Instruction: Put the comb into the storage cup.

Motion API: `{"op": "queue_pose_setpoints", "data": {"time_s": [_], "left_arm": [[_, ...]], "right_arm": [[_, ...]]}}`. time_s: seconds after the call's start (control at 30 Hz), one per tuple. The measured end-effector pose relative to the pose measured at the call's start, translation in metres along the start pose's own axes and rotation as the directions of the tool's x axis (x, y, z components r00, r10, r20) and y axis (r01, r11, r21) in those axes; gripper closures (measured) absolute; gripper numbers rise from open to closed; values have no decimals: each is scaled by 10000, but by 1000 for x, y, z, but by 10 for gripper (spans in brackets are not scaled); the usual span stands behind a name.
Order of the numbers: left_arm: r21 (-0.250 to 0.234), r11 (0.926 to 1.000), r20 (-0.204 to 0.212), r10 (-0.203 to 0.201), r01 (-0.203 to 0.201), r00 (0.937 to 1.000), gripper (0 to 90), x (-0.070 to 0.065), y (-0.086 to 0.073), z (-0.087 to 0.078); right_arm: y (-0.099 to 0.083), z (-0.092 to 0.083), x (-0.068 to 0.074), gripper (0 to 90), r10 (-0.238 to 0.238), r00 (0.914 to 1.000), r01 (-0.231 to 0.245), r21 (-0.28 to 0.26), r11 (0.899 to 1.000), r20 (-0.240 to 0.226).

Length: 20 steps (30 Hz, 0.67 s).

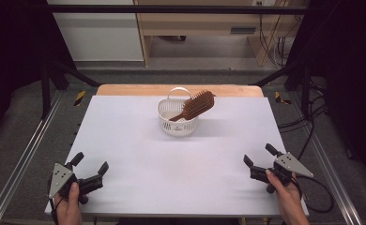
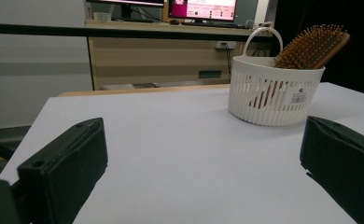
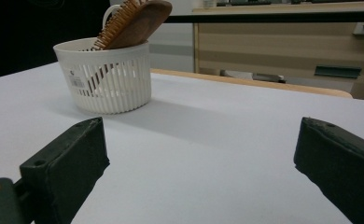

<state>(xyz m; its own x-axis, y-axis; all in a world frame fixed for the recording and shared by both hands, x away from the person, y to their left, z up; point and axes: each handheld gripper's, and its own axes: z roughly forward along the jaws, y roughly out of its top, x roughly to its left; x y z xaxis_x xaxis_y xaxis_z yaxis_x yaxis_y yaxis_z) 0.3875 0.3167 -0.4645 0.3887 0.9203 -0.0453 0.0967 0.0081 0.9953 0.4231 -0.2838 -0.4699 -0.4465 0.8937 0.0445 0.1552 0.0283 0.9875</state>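
Hairbrush stands tilted in white basket at far centre of table, head overhanging the right rim. Judged light, rigid, wooden; take hold at the exposed head edge. Left gripper and right gripper rest near, jaws spread, empty.

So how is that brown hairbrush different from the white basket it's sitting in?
The hairbrush is brown wood, while the basket is white slatted plastic. The hairbrush leans tilted, its head poking out over the rim; the basket stands upright on the table. The basket has a loop handle, the hairbrush a straight one tucked inside. Both sit far from either gripper.
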Motion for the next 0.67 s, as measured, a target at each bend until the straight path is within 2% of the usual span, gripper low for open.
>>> {"op": "queue_pose_setpoints", "data": {"time_s": [0.5,0.67], "left_arm": [[-149,9999,335,-48,53,9994,9,-5,1,1],[-105,9999,387,8,-4,9993,9,-7,1,2]], "right_arm": [[-5,9,13,34,-220,9972,208,-169,9996,-718],[-4,17,21,36,-162,9976,152,-164,9998,-667]]}}
